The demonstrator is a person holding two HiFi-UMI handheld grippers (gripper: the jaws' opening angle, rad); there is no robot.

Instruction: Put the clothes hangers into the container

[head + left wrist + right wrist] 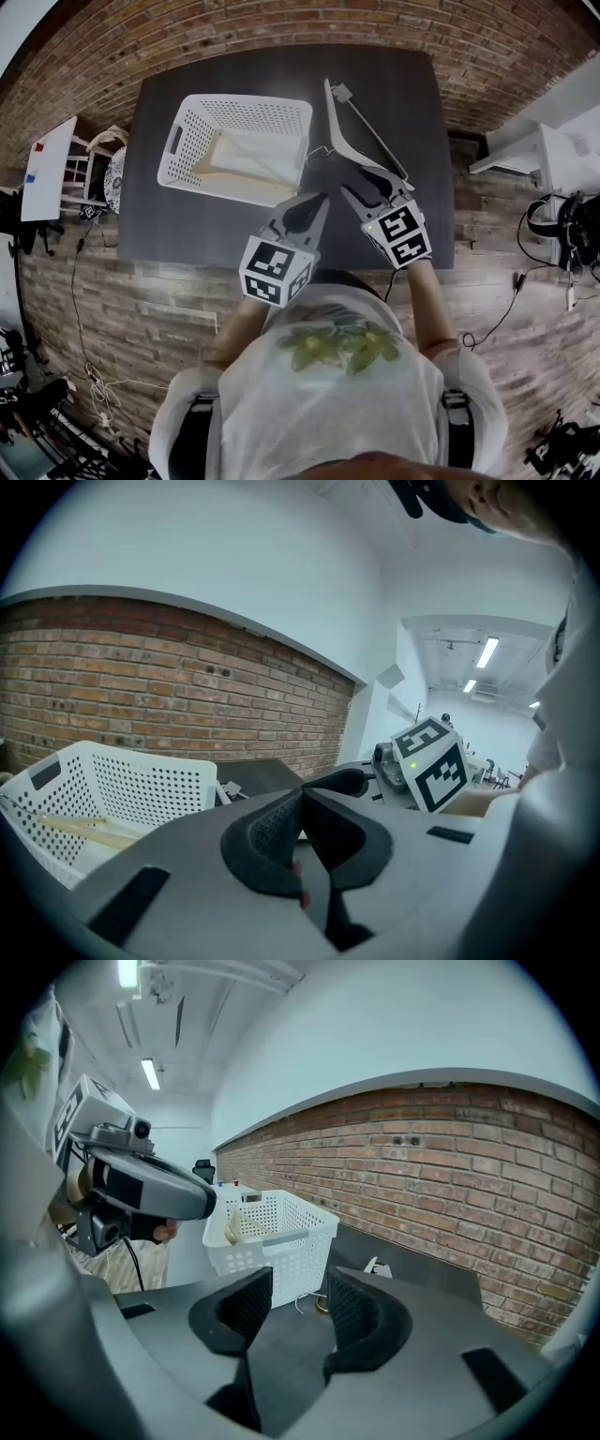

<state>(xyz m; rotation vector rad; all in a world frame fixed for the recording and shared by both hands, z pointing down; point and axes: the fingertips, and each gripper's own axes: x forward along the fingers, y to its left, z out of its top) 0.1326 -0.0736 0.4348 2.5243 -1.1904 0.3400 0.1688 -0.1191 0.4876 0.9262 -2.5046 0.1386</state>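
Note:
A white perforated basket [239, 101] stands on the dark table [187, 234] at its left and holds pale wooden hangers [248, 159]. One white hanger [336, 127] lies flat on the table just right of the basket. My right gripper [361, 183] hovers at that hanger's near end; in the right gripper view its jaws [298, 1302] stand open with nothing between them. My left gripper [317, 200] is beside it, near the basket's front right corner. Its pads meet in the left gripper view [300, 803], shut and empty. The basket [112, 780] shows at left there.
The table's near edge is close under both grippers. A brick wall runs behind the table. The basket [281, 1232] lies ahead and left of the right gripper. White furniture [553, 150] stands at the right, and a small table with items [56, 169] at the left.

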